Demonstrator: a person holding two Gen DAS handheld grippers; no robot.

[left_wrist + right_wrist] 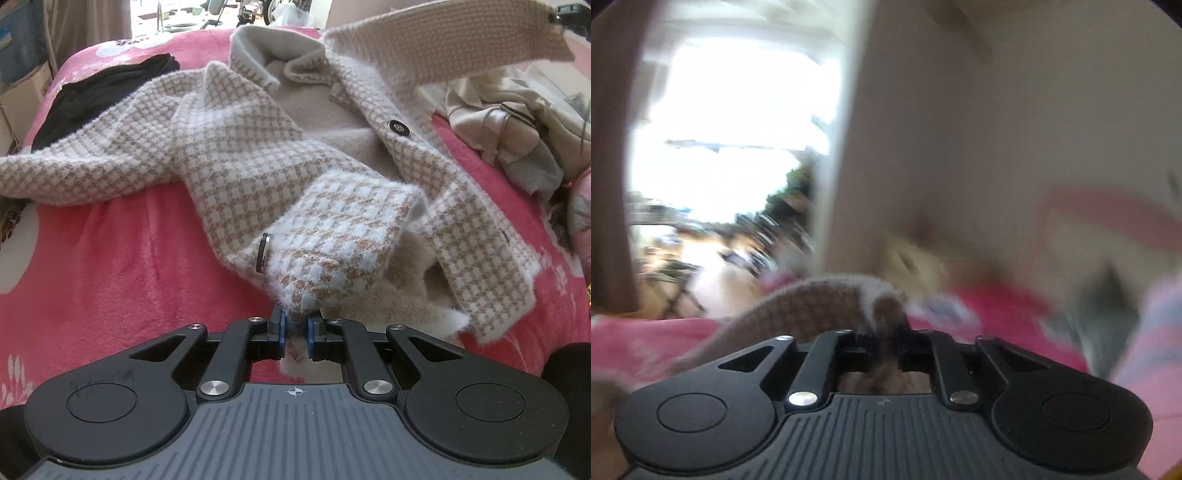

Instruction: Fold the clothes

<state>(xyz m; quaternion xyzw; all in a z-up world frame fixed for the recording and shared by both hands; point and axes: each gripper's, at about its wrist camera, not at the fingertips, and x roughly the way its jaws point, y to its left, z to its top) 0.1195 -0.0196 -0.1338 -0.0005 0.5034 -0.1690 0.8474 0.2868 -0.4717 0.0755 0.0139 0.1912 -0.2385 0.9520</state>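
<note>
With the left hand-held gripper (295,330) pinched on the cardigan (258,155) hem, the right hand-held gripper (888,341), closed on its sleeve (461,33), should lay it flat across the front.

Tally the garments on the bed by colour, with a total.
Houndstooth cream-and-tan cardigan: 1
Black garment: 1
Beige garment: 1
Grey garment: 1
Total: 4

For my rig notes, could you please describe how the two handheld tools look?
Both match: the left tool has black linkage arms with silver screws, round black housings, a ribbed grey body with a crosshair mark, and blue pads. The right tool looks alike, pads hidden.
</note>
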